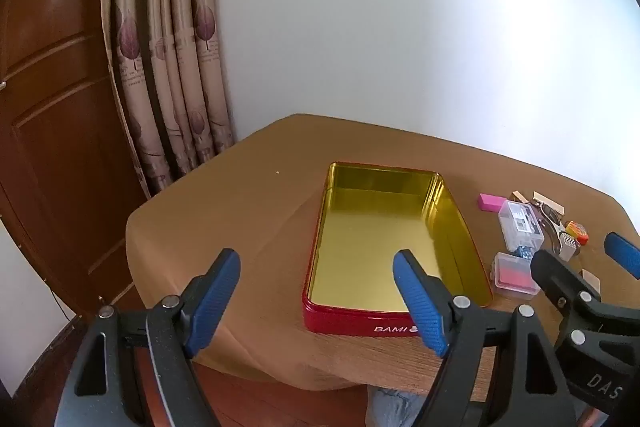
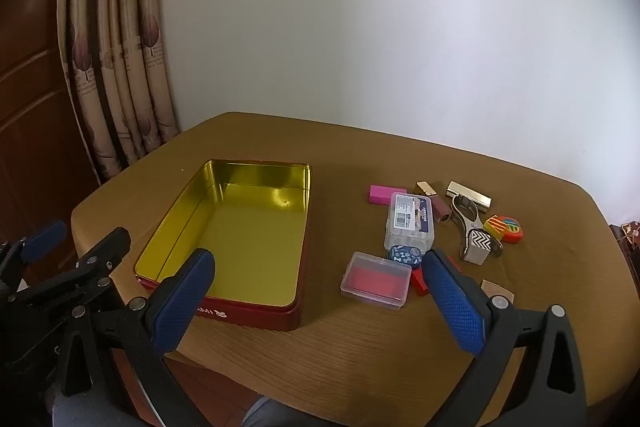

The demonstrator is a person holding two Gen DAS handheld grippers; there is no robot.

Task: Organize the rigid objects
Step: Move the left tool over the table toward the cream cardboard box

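Both tools are held above the near edge of the table [image 2: 360, 339], and nothing is gripped. The left tool [image 1: 316, 291] is spread wide, one blue pad hanging over the near end of the tin; the right tool [image 2: 320, 299] is spread wide too, empty, with the small items seen between its fingers.

The open red tin [image 2: 256, 315], gold-lined and bare inside, is parked left of centre. The clutter is bunched to its right: a pink block [image 2: 381, 195], a long clear case [image 2: 410, 223] with a printed label, a flat clear box [image 2: 376, 279] with a red insert, a blue patterned piece [image 2: 406, 254], a red piece [image 2: 419, 281] half hidden by a finger, a metal hole punch [image 2: 472, 211], a zigzag-printed cube [image 2: 478, 247] and an orange-yellow piece [image 2: 505, 228].

Trouble is likely to come from that crowding. The pieces lie touching or just beside one another, so a neighbour could be nudged or dragged when one is picked. The clear boxes look slick and hard; a pinch off-centre could let one squirt out or twist. The hole punch looks heavy and uneven, and it may tip if taken by one end. The tin looks light and could be pushed if its wall is clipped during a drop. The right tool is seen close beside the left one, so a cross-reach could bring the two together.
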